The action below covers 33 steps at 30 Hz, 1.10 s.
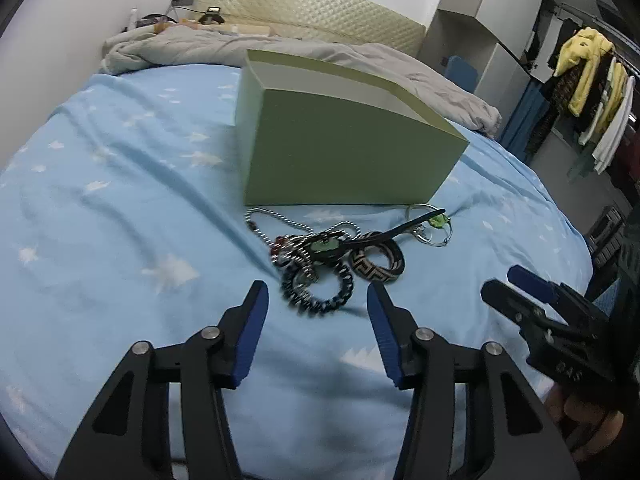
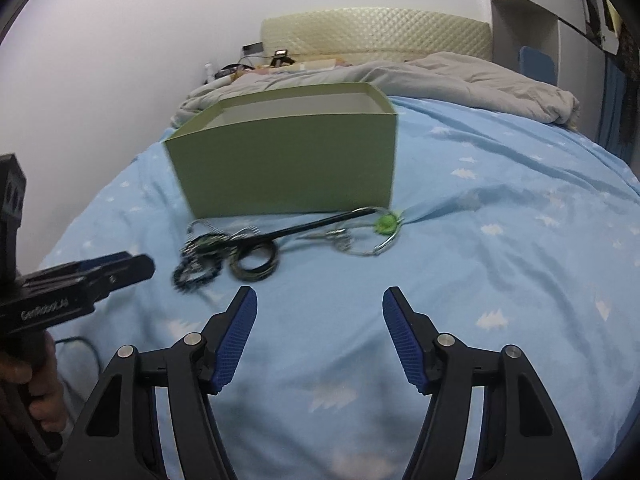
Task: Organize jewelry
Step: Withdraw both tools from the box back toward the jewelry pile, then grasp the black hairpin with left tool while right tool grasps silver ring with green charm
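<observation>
1. Bedsheet point(image 1: 120, 200), light blue with white shapes, fills the left of the left wrist view and carries everything else.
2. Left hand-held gripper point(image 1: 318, 296) sits at lower centre of that view, its jaws apart and released, nothing pressed between the blue pads; a dark chain bracelet point(image 1: 320, 292) lies on the sheet just ahead of the gap.
3. Jewelry pile point(image 1: 336, 248) lies at the centre of the frame, directly in front of the green box point(image 1: 340, 152): a beaded chain, a patterned bangle point(image 1: 378, 264), a black strap, and silver hoops point(image 1: 434, 228) with a green stone toward the right.
4. Box stands open-topped, upper centre, its pale inside showing.
5. Right hand-held gripper point(image 1: 504, 284) enters at the lower right of the left wrist view; in its own view point(image 2: 318, 300) the jaws stand apart and released above bare sheet, the pile up and to the left of them.
6. Clothes point(image 1: 588, 80) hang at the far right.
</observation>
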Motion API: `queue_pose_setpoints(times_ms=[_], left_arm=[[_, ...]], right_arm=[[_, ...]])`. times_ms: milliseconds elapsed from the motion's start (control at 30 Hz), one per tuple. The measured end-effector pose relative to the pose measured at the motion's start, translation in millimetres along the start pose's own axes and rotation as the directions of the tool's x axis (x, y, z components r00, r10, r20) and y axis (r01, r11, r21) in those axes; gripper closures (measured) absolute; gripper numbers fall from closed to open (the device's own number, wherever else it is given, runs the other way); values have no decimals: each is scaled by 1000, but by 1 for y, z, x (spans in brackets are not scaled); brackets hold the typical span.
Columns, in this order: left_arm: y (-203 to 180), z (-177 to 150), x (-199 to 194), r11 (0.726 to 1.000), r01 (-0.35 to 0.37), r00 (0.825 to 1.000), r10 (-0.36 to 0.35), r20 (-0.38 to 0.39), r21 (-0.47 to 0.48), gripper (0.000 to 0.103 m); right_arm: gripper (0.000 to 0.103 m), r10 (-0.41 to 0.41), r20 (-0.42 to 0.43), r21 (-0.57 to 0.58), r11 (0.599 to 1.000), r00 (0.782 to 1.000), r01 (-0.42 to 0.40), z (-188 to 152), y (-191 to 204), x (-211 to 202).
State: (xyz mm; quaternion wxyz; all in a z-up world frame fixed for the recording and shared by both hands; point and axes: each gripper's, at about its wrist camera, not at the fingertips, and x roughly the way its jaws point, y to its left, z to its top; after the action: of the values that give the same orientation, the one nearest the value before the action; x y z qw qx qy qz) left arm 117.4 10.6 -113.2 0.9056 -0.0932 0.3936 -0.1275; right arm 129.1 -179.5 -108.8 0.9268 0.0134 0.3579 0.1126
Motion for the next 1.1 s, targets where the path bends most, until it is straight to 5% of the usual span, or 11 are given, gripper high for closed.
queue_pose_setpoints(times_ms=[233, 600, 967, 1100], left_arm=[[-18, 19, 20, 995, 52, 999, -52, -1, 80, 58], [-47, 41, 64, 972, 119, 993, -112, -45, 200, 68], [-72, 47, 102, 913, 154, 981, -95, -170, 378, 68], [-76, 43, 112, 895, 154, 978, -76, -196, 419, 79]], right_arm=[[43, -58, -7, 10, 998, 998, 58, 16, -19, 25], [70, -88, -62, 50, 995, 994, 91, 30, -41, 66], [81, -62, -124, 85, 994, 990, 73, 39, -53, 94], [85, -60, -146, 82, 994, 987, 73, 40, -51, 102]])
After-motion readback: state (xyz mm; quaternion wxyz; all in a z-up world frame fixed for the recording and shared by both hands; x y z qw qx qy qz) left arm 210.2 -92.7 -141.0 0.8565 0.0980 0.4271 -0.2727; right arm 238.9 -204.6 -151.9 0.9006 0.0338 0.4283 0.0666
